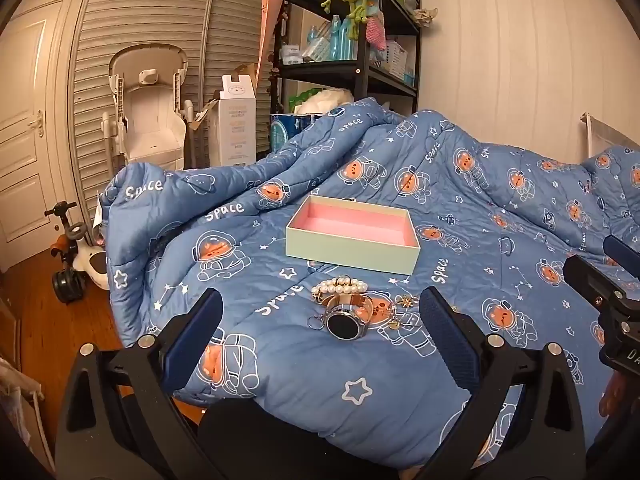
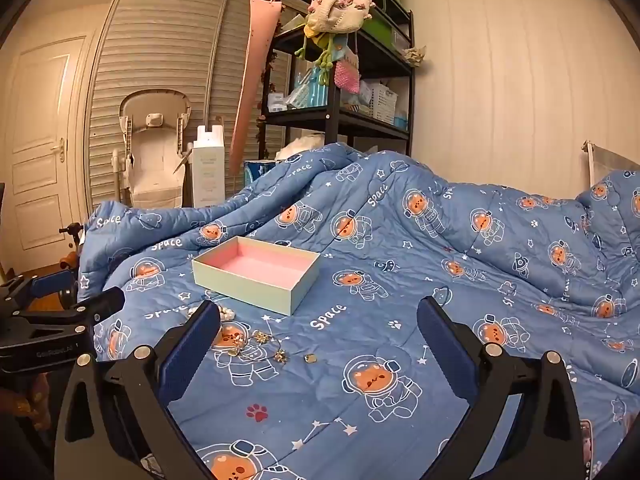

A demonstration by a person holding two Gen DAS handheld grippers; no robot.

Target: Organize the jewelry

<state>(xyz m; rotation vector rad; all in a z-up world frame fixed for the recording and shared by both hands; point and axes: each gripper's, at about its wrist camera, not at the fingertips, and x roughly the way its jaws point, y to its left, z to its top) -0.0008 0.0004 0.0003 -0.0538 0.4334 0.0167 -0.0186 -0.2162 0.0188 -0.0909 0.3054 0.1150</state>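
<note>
- Left gripper point(image 1: 320, 312), jaws spread wide and holding nothing, hovers over the blue quilt point(image 1: 460, 208) printed "Space".
- Round dark-faced silver watch point(image 1: 343, 325) lies face-up beside the pearl bracelet point(image 1: 340, 286), just before the pale-green, pink-lined box point(image 1: 352, 236), whose long axis runs left-right.
- Right gripper point(image 2: 320, 320) likewise gapes, gripping nothing.

box point(image 1: 352, 254): pale green, pink-lined, open, empty, flat on quilt | pearl bracelet point(image 1: 340, 286): at box's 6 o'clock | watch point(image 1: 343, 324): dark round face up, 6 o'clock of pearls | gold chain pieces point(image 2: 264, 346): strewn at watch's 3 o'clock
</note>
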